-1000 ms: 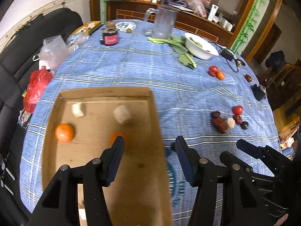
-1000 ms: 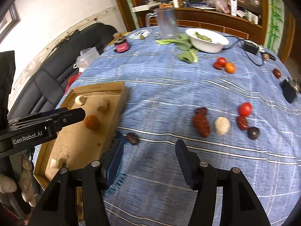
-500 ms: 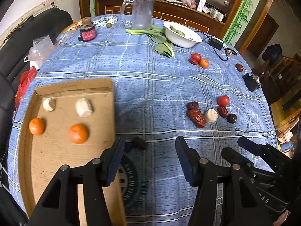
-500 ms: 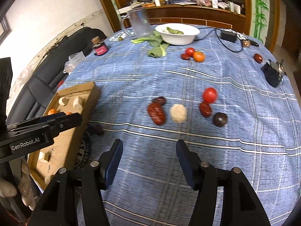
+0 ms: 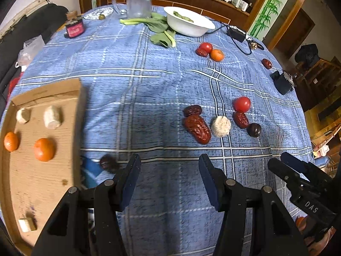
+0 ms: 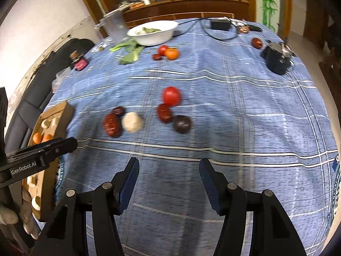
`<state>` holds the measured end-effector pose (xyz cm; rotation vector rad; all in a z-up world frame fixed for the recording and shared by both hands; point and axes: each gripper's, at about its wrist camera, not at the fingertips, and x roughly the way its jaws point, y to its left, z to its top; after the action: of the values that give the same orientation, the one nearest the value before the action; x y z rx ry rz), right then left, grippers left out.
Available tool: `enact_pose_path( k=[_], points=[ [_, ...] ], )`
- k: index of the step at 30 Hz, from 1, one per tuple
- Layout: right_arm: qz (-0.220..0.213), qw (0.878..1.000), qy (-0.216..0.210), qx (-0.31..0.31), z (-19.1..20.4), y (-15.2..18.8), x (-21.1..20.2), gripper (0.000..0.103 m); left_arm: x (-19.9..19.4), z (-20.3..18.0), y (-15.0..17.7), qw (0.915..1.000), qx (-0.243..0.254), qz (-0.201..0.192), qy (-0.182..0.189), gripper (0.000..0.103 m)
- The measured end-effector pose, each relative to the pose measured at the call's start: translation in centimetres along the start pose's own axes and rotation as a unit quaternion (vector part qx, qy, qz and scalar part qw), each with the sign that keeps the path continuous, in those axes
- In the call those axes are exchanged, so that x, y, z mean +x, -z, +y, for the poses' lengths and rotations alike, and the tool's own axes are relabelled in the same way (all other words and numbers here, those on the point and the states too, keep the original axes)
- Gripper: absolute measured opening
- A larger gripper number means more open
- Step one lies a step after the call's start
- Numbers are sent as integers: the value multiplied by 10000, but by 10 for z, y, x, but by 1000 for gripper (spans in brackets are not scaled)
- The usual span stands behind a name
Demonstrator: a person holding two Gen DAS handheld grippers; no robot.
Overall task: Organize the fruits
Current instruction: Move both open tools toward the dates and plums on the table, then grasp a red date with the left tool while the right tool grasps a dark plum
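A: Two grippers are seen above the blue plaid tablecloth [image 5: 132, 68]. Left gripper [image 5: 169, 178] jaws are spread, nothing is held between them. Same for the right gripper [image 6: 168, 179]: jaws parted, only bare cloth between the fingers.

B: Fruit positions?

A: A loose cluster is laid out mid-table, ahead of both grippers. A large red date [image 5: 197, 129] is touched by a smaller dark date [image 5: 192, 110] behind it. A pale round fruit [image 5: 221, 126] is set just beside the large date. A red tomato [image 5: 242, 104], another red date [image 5: 241, 119] and a dark round fruit [image 5: 254, 130] are grouped to the right of that.

B: Tray?

A: A cardboard tray [image 5: 45, 92] is placed at the table's left edge. Two oranges [image 5: 44, 149] and several pale chunks [image 5: 52, 117] are held in it. One dark fruit [image 5: 108, 163] is left on the cloth just outside the tray's right wall, near the left gripper's left finger; blurred, possibly a date.

B: Farther back?

A: A second small group is seen near the white bowl [image 5: 187, 22]: tomato, orange [image 5: 217, 55], something dark red. Leafy greens [image 5: 158, 28] are laid beside the bowl. A single red fruit [image 6: 257, 42] is set apart, next to a black object [image 6: 277, 57].
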<state>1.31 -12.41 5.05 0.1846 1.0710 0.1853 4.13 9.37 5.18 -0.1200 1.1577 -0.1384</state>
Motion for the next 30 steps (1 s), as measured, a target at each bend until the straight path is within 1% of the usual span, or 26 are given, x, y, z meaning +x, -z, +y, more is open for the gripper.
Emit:
enact_pose_path(
  k=[5, 11, 12, 14, 16, 17, 20, 22, 24, 27, 30],
  points=[
    [2, 10000, 83, 26, -14, -12, 10, 63, 19, -7, -10, 9999, -37, 59, 120, 55],
    [-40, 9997, 175, -191, -12, -28, 25, 62, 38, -20, -24, 9994, 29, 4, 339, 54],
    [-36, 9996, 183, -233, -11, -31, 29, 62, 41, -24, -26, 9992, 88, -12, 387, 53],
    [-16, 9993, 205, -316, -9, -34, 35, 62, 44, -30, -29, 9990, 184, -9, 416, 42],
    [-5, 9988, 234, -435, -5, -36, 41, 62, 47, -35, -30, 9987, 267, -12, 431, 37],
    [5, 9985, 239, -484, -3, -36, 43, 62, 47, -35, -30, 9986, 285, -25, 446, 31],
    [17, 9975, 268, -649, 2, -37, 49, 62, 48, -33, -29, 9983, 243, -58, 534, 31],
    [29, 9969, 312, -725, 3, -38, 53, 60, 48, -31, -29, 9981, 196, -68, 576, 31],
    [76, 9965, 328, -759, 4, -38, 58, 52, 49, -32, -30, 9980, 189, -103, 590, 31],
    [48, 9958, 385, -826, 5, -38, 59, 49, 50, -31, -30, 9976, 165, -146, 659, 31],
    [26, 9954, 420, -861, 5, -39, 60, 40, 52, -24, -30, 9966, -9, -119, 818, 34]
  ],
)
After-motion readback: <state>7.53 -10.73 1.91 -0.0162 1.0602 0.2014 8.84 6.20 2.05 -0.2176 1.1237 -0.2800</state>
